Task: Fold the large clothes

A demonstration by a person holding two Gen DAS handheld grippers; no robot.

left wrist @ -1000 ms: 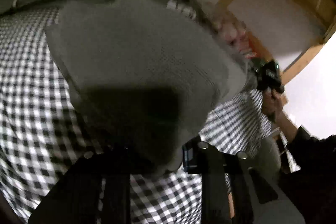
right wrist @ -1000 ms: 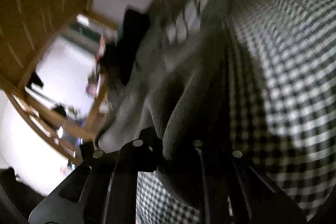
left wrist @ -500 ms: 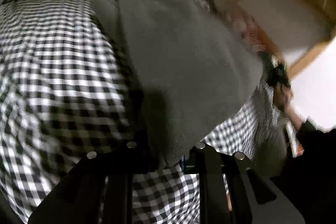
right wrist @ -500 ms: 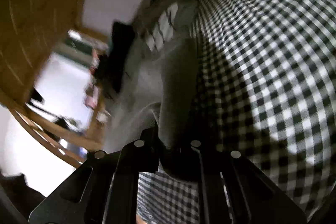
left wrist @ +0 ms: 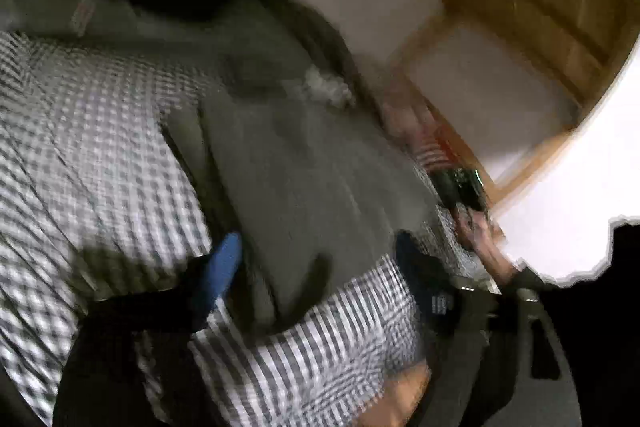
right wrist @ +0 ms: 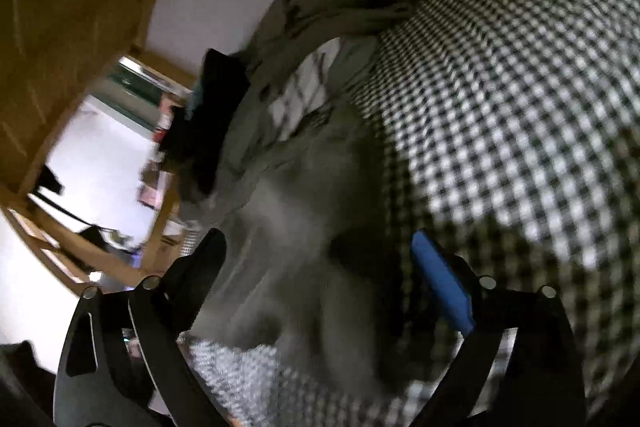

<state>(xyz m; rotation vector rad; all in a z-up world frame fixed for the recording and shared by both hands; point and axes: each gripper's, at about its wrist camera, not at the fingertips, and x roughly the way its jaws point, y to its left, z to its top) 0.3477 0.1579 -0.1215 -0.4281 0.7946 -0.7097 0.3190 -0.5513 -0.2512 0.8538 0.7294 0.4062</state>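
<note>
Your left gripper (left wrist: 320, 251) has its fingers spread wide, holding nothing, the grey garment (left wrist: 316, 187) lying folded on the checked cloth (left wrist: 92, 155) just ahead of the blue pad (left wrist: 222, 267). Your right gripper (right wrist: 316, 259) is spread wide too, gripping nothing, with the grey garment (right wrist: 296, 247) blurred between its fingers on the checked cloth (right wrist: 520, 107).
</note>
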